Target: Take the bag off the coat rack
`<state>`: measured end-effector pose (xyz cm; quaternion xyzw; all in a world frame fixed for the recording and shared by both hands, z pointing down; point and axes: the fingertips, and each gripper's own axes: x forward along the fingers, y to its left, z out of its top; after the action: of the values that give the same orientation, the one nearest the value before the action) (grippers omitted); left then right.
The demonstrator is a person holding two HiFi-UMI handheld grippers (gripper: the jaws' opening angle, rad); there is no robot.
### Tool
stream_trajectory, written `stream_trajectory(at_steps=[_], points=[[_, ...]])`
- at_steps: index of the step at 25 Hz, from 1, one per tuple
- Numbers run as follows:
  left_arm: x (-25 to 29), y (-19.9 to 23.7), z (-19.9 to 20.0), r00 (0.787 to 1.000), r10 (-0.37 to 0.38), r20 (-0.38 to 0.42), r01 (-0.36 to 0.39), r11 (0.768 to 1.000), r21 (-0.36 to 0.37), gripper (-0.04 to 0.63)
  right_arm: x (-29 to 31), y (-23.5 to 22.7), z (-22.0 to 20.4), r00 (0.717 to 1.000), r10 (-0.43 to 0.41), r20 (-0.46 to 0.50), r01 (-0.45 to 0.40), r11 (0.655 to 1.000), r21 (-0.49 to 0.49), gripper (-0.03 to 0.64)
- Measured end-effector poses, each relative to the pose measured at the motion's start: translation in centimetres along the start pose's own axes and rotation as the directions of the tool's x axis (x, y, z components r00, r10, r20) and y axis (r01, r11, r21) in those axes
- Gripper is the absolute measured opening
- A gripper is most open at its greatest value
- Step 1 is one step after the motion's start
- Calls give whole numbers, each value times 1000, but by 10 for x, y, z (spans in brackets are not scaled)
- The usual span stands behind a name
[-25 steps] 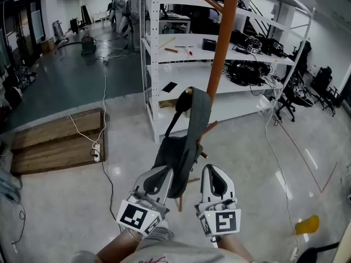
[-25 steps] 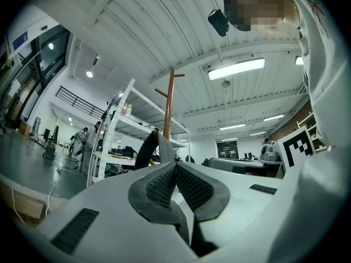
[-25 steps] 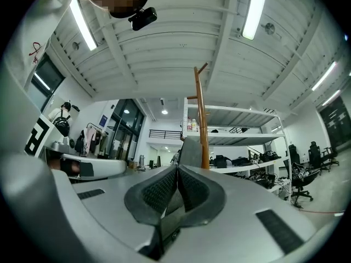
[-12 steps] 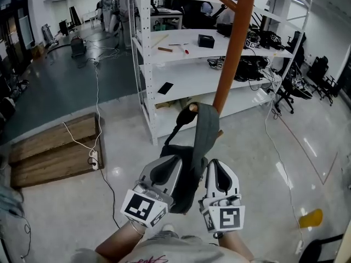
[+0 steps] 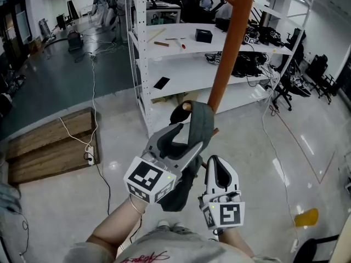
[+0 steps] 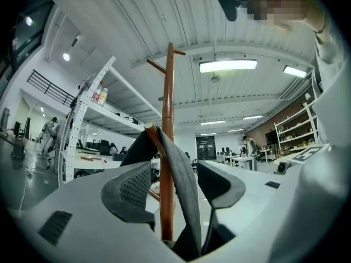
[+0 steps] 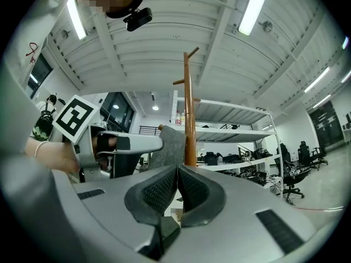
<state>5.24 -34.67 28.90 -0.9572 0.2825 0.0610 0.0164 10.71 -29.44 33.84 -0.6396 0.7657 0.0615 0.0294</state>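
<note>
Task's thing: a dark grey fabric bag (image 5: 176,193) with a broad flat strap (image 5: 200,122). It hangs on the coat rack (image 5: 227,53), a tall pole of reddish-brown wood.
Where it hangs: the strap loops over a short wooden peg (image 5: 186,106) at 9 o'clock from the pole in the head view. The bag's body sags below, partly behind the left gripper.
Strap's long axis: near upright. In the left gripper view it leans from the peg at 11 o'clock down to 5 o'clock.
Left gripper (image 6: 175,174): its jaws have just been opening and now stand wide apart. The strap runs down between them and neither pad presses on it. The pole shows in the same gap, farther back.
Right gripper (image 7: 176,188): its jaws are together with nothing between them. It sits low at 5 o'clock from the strap and clear of the bag.
Nearer hand: the left, which straddles the strap just under the peg.
Relation the move turns on: the loop lies at 12 o'clock from the left fingers. The peg's free end appears to slant up and away from the pole, so the strap probably has to rise and slide off that end rather than be pulled downward.
</note>
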Motion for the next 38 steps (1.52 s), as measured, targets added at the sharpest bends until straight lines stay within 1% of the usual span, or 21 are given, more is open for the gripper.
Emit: stream_trajectory(at_steps=[3,5,8,10,12,13,14,17,19,20,21,22,25,29,33,38], points=[[18,-3,-3,997,-51,-62,48,998,-50,270,-1,-9,3,1000,-4,-5,4,1000,1,18],[28,-4,-8,992,-69,-102,64,997,-53,270,-3,-16,4,1000,-1,21,2,1000,-30,18],[40,-7,-10,988,-82,-131,76,996,-53,270,-5,-25,2,1000,-6,19,6,999,-32,18],[47,-11,-14,977,-108,-181,99,993,-61,270,-5,-27,3,1000,-5,15,6,1000,-26,18],[52,-15,-23,961,-122,-248,117,992,-36,270,-5,-26,3,1000,-6,-2,6,1000,-10,18],[55,-16,-26,957,-123,-264,121,992,-24,269,-4,-27,3,1000,-7,-9,7,1000,-5,18],[57,-17,-27,956,-126,-265,124,992,-21,268,-3,-27,3,1000,-6,-8,6,1000,-7,18],[64,-19,-30,957,-144,-253,136,989,-52,268,-2,-29,6,1000,3,24,-3,999,-32,17],[67,-19,-34,953,-149,-265,139,989,-59,255,-2,-30,5,1000,-2,16,2,1000,-13,18],[69,-21,-36,951,-156,-268,145,988,-58,241,-3,-31,5,1000,-5,9,5,1000,-4,18],[69,-23,-36,950,-167,-266,156,986,-60,205,-3,-32,5,1000,-7,12,7,1000,-2,18],[70,-25,-36,949,-178,-261,167,984,-64,138,-2,-33,6,1000,-8,23,8,1000,-5,17],[70,-27,-34,951,-190,-244,179,982,-63,105,-1,-34,7,999,-11,33,11,1000,-19,18],[72,-30,-30,954,-203,-222,193,979,-68,49,-3,-36,2,1000,-15,4,15,1000,-4,18],[71,-33,-23,959,-205,-196,199,979,-50,18,-4,-36,2,1000,-20,10,20,1000,-9,18],[68,-35,-13,965,-192,-177,194,981,-3,17,-7,-38,1,999,-21,25,21,999,-26,18]])
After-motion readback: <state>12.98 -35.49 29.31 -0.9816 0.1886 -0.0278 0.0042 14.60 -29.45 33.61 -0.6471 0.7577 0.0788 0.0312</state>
